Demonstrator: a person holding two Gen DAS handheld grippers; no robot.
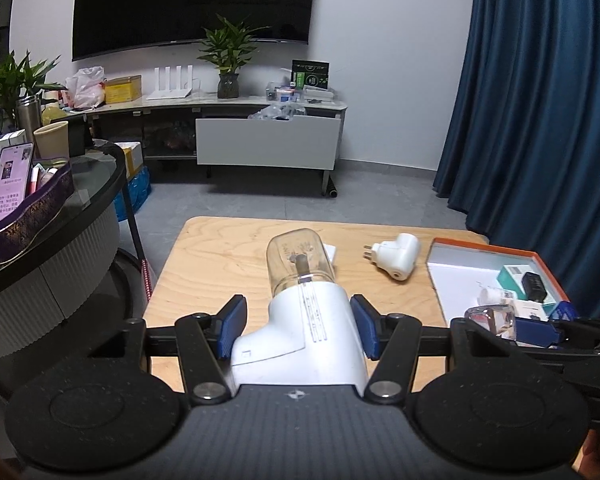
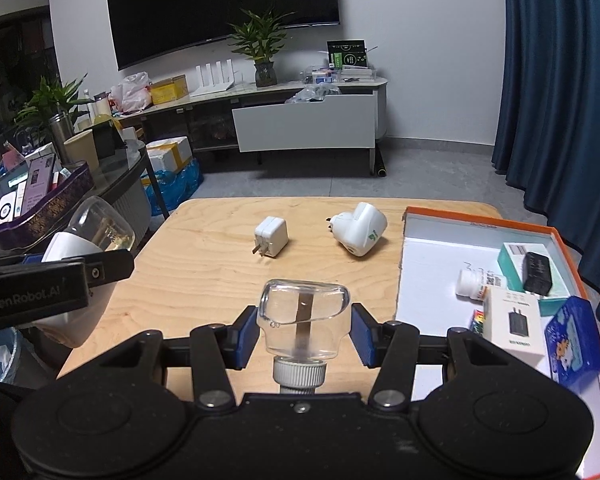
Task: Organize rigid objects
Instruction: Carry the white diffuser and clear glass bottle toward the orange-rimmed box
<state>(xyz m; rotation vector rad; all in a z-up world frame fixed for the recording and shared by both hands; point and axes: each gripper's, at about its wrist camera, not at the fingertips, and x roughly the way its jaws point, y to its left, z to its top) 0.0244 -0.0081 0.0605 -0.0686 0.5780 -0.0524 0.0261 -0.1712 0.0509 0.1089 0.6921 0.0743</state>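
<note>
A white plug-in device with a clear bottle [image 1: 304, 308] sits clamped in the left tool [image 1: 298, 326], raised above the wooden table [image 1: 220, 260]. The right tool [image 2: 304, 334] grips a clear glass bottle [image 2: 302, 316] the same way. Beyond lie a white charger [image 2: 271, 237] and a white adapter [image 2: 358, 234], beside the orange-rimmed box [image 2: 480, 224].
</note>
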